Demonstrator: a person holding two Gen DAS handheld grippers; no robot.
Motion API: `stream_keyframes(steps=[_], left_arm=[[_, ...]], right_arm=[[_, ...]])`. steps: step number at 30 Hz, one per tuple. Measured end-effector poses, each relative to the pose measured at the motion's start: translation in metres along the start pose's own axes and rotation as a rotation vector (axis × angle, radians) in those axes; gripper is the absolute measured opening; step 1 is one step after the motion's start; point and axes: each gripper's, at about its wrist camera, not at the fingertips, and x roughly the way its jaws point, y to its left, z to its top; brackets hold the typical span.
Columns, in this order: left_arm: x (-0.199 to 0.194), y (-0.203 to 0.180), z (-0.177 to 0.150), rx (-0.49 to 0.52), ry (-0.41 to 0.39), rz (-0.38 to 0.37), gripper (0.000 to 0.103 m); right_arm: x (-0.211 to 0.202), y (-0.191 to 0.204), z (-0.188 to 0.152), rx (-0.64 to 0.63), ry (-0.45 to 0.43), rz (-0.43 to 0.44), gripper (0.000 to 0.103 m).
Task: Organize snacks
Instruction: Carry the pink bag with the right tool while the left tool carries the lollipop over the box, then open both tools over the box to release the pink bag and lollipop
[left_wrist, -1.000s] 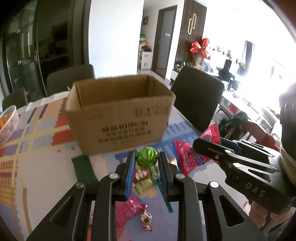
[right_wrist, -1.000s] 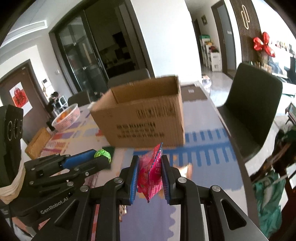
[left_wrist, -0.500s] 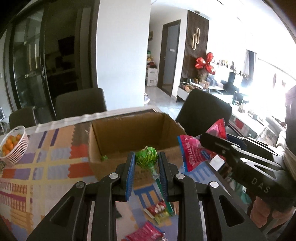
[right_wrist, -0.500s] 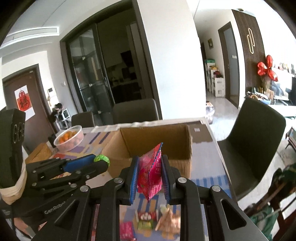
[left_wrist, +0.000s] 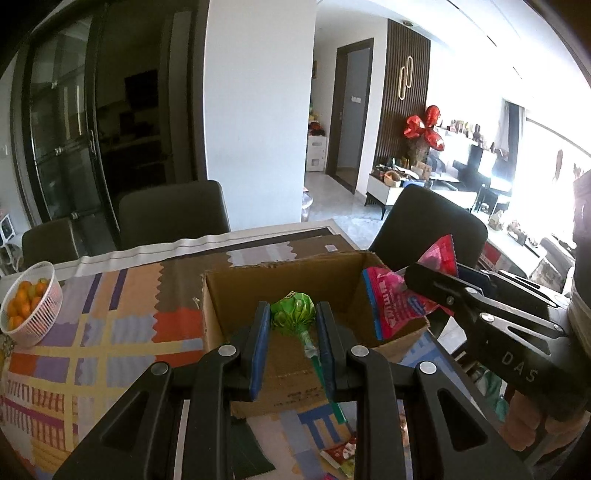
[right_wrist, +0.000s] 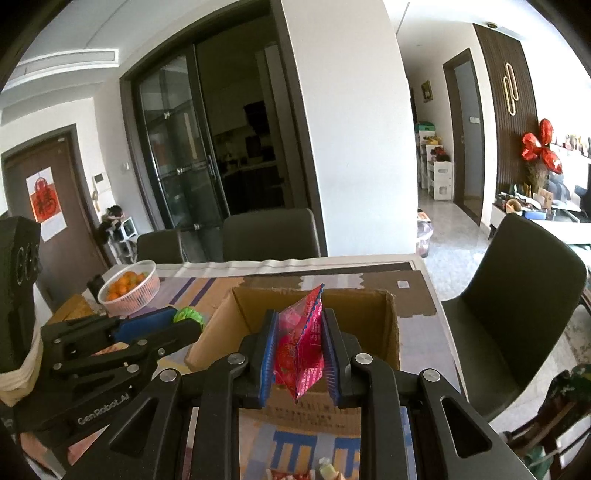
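My left gripper (left_wrist: 291, 321) is shut on a green-wrapped lollipop (left_wrist: 293, 317) and holds it above the open cardboard box (left_wrist: 236, 321). My right gripper (right_wrist: 300, 332) is shut on a pink snack packet (right_wrist: 301, 343) over the same box (right_wrist: 384, 332). In the left wrist view the right gripper (left_wrist: 410, 284) comes in from the right with the packet (left_wrist: 391, 302) over the box's right side. In the right wrist view the left gripper (right_wrist: 192, 319) with the lollipop (right_wrist: 186, 314) is at the box's left edge.
The box stands on a table with a colourful patterned cloth (left_wrist: 92, 332). A white basket of oranges (left_wrist: 31, 306) sits at the far left. Loose snack packets (left_wrist: 340, 452) lie on the cloth in front of the box. Dark chairs (left_wrist: 170, 214) surround the table.
Both grippers have risen and moved forward from in front of the box to over its open top, each still holding its snack.
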Motion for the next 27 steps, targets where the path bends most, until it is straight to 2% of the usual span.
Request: stream_keyframes(steps=[8,11,12,13,15,21,27], left_arm=[[0.028,0.010,0.008,-0.030,0.045,-0.004,0.026],[0.030,0.015,0.008,-0.058,0.051,-0.003,0.040],[0.029,0.017,0.007,-0.066,0.048,0.000,0.046],[0.028,0.018,0.006,-0.070,0.046,0.006,0.048],[0.022,0.018,0.002,-0.066,0.038,0.019,0.052],[-0.005,0.012,-0.015,-0.026,0.005,0.040,0.060],[-0.035,0.003,-0.035,0.025,-0.015,0.039,0.061]], right_arm=[[0.026,-0.007,0.000,-0.010,0.051,-0.015,0.024],[0.031,-0.010,0.000,-0.005,0.063,-0.028,0.025],[0.032,-0.011,-0.001,-0.001,0.061,-0.041,0.029],[0.032,-0.011,-0.002,0.002,0.060,-0.054,0.044],[0.033,-0.009,-0.003,0.014,0.066,-0.080,0.059],[0.020,-0.008,-0.016,0.009,0.072,-0.077,0.059],[-0.004,0.004,-0.038,-0.019,0.081,-0.072,0.059]])
